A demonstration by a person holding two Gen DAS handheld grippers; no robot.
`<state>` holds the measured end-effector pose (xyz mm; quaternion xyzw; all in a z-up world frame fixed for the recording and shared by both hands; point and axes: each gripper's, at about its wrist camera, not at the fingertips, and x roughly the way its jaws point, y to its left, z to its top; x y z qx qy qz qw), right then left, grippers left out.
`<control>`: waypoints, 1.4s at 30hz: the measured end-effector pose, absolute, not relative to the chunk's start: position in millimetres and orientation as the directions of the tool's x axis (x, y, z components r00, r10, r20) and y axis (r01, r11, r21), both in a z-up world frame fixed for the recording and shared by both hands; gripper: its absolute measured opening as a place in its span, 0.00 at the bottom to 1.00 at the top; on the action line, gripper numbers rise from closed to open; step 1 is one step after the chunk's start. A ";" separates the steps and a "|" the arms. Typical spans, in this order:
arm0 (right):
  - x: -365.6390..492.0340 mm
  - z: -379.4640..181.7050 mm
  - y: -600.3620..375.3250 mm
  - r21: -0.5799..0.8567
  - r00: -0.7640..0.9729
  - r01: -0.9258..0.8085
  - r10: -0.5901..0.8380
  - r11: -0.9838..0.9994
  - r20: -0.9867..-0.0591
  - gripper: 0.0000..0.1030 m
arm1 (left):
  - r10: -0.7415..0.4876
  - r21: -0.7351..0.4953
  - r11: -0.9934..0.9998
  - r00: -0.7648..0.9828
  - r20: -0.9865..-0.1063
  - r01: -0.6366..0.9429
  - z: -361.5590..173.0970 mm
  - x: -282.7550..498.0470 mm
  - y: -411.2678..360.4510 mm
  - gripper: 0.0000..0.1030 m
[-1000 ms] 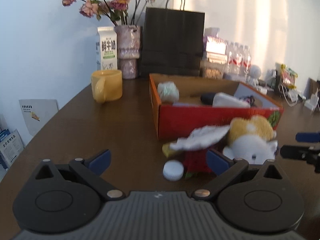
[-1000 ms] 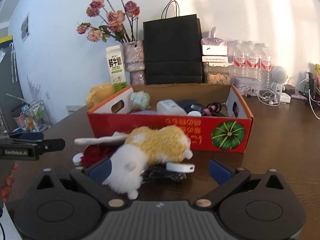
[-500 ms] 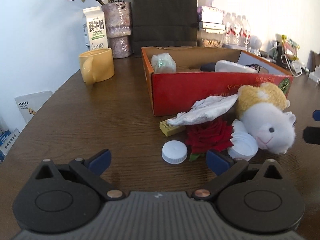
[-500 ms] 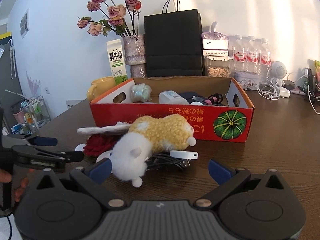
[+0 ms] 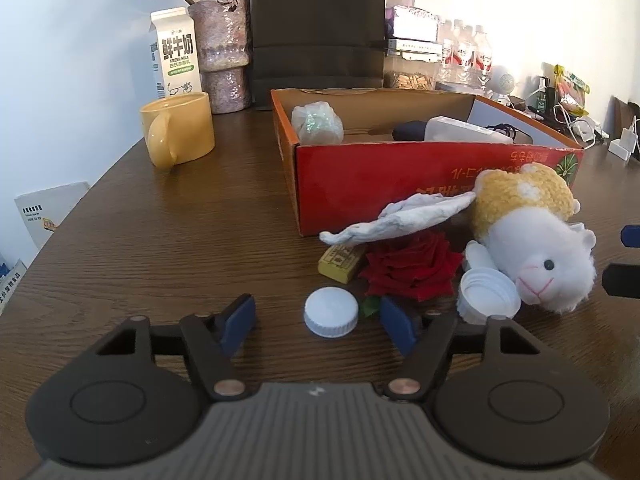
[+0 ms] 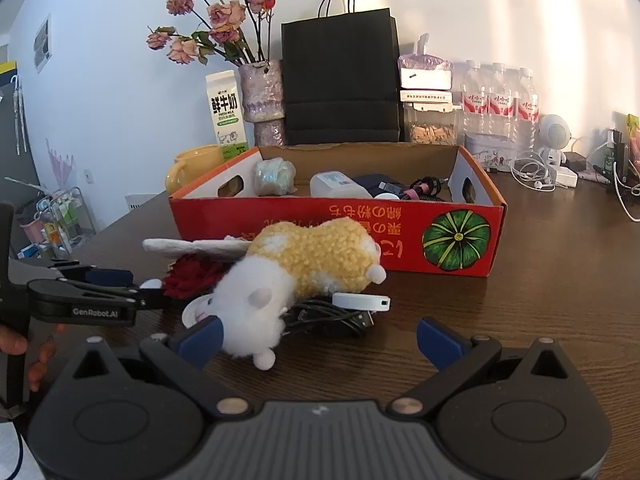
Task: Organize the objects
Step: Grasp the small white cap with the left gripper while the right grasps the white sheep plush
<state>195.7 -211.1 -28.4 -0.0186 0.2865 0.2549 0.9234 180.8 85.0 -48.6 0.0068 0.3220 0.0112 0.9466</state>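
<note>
The dark wooden tabletop (image 5: 168,240) carries a red cardboard box (image 5: 380,184) that already holds a few odds and ends, and a small heap of loose things lies just in front of its near wall, so the tidying looks partly done, with the heap yet to go in. The step in hand appears to be a pick from that heap: the left gripper (image 5: 318,322) sits low over the wood with a white bottle cap (image 5: 331,311) between its blue pads, and its jaws have just been closing in, though they are apart and not touching the cap. The next move, I would say, calls for finishing that squeeze squarely on the cap's ribbed rim, then lifting it over the box wall. The right gripper (image 6: 320,338) waits with jaws wide apart, holding nothing, its left pad right by the head of the plush toy (image 6: 296,276). In the heap, from big to small: the yellow-and-white plush toy on its side, a crumpled white tissue (image 5: 400,218) draped over a red rose (image 5: 412,266), a second white cap (image 5: 488,294) lying tilted against the toy's face, and a small yellow packet (image 5: 342,262). The targeted cap is small, flat and lying top-up, just clear of the rose.
</note>
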 end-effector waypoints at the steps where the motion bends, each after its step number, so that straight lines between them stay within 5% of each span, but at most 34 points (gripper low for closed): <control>1: 195.9 -28.8 -210.9 0.112 0.706 -0.481 0.459 0.870 -0.540 1.00 | 0.021 0.018 1.000 0.794 -0.608 -0.013 -48.4 180.9 85.8 0.61; 7: 196.3 -29.9 -209.5 0.111 0.703 -0.482 0.459 0.869 -0.543 1.00 | -0.044 0.012 0.998 0.802 -0.596 0.065 -47.0 178.6 81.5 0.28; 30: 204.1 -4.8 -166.7 0.095 0.710 -0.499 0.469 0.861 -0.526 1.00 | -0.091 -0.055 0.996 0.893 -0.442 0.074 -7.1 127.0 84.0 0.28; 42: 224.6 -23.1 -141.9 0.116 0.686 -0.427 0.405 0.897 -0.604 0.75 | -0.136 -0.111 0.989 0.881 -0.453 0.096 -20.1 126.5 97.1 0.28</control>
